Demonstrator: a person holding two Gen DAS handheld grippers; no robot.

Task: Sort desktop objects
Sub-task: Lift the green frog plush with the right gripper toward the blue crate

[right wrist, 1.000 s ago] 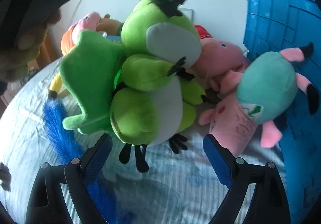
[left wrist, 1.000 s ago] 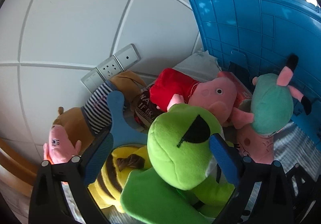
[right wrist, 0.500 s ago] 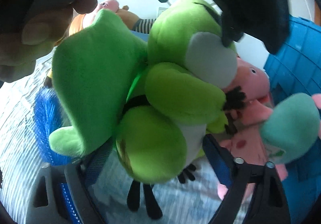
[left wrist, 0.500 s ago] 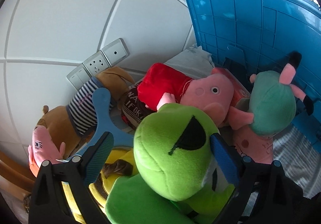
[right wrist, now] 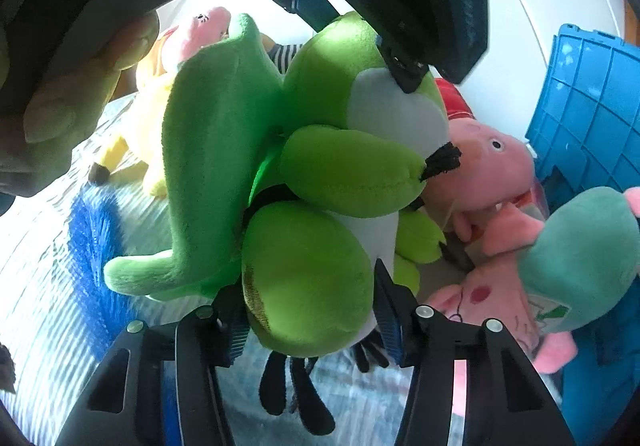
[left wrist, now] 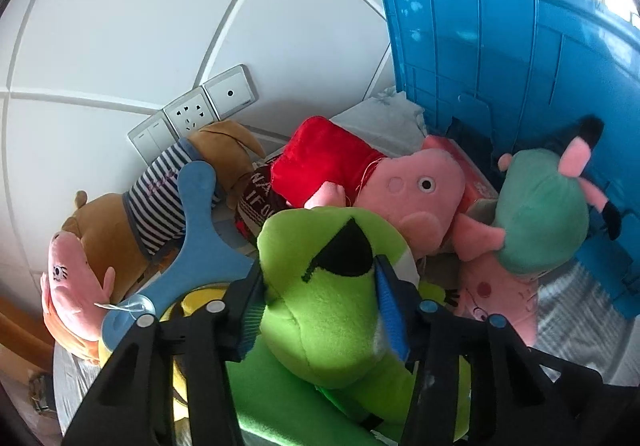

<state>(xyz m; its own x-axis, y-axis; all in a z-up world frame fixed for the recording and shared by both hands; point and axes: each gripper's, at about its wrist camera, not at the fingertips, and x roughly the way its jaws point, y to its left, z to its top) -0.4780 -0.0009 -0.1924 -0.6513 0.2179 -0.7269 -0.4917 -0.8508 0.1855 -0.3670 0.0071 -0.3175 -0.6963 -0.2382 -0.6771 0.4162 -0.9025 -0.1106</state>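
A green plush frog with a black eye patch lies on the pile of toys. My left gripper has the frog's head between its blue pads, which press into it while the jaws are closing. In the right wrist view the frog's rounded lower body sits between the pads of my right gripper, whose jaws are also closing and dent the plush. The left gripper's finger shows there against the frog's white cheek.
A pink pig plush in a red dress and a teal-dressed pig plush lean by the blue crate. A brown dog plush, a flat blue piece and wall sockets lie left. A blue duster rests on the cloth. A hand is at upper left.
Both pairs of jaws have narrowed from wide apart onto the green frog. The right gripper has come closer, so the frog's lower body now sits between its pads.
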